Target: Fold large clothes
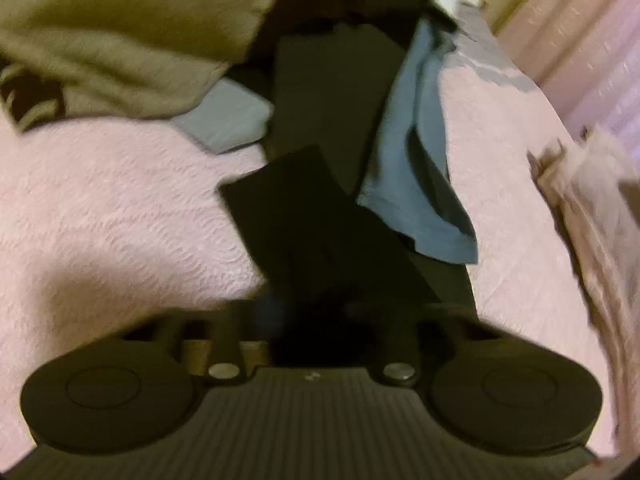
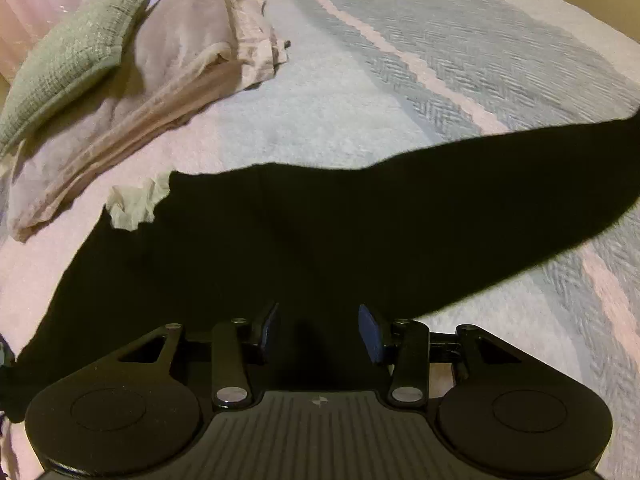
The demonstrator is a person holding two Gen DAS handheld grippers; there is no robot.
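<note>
A large black garment [image 2: 360,220] lies spread flat across the bed and reaches to the right edge of the right wrist view. My right gripper [image 2: 320,332] hovers low over its near edge, open, with blue pads [image 2: 370,332] apart and nothing between them. In the blurred left wrist view the same black garment [image 1: 304,216] runs forward from my left gripper [image 1: 320,312], with one folded corner raised. The left fingers stand apart. A faint blue pad [image 1: 272,308] shows, and black cloth hides the other one.
A blue garment [image 1: 412,152], an olive garment [image 1: 120,32] and a grey folded piece [image 1: 228,116] lie on the pink bed cover [image 1: 100,220]. A green pillow [image 2: 68,52], pale folded bedding [image 2: 160,80], a crumpled white cloth [image 2: 136,204] and a striped blanket [image 2: 480,48] lie beyond.
</note>
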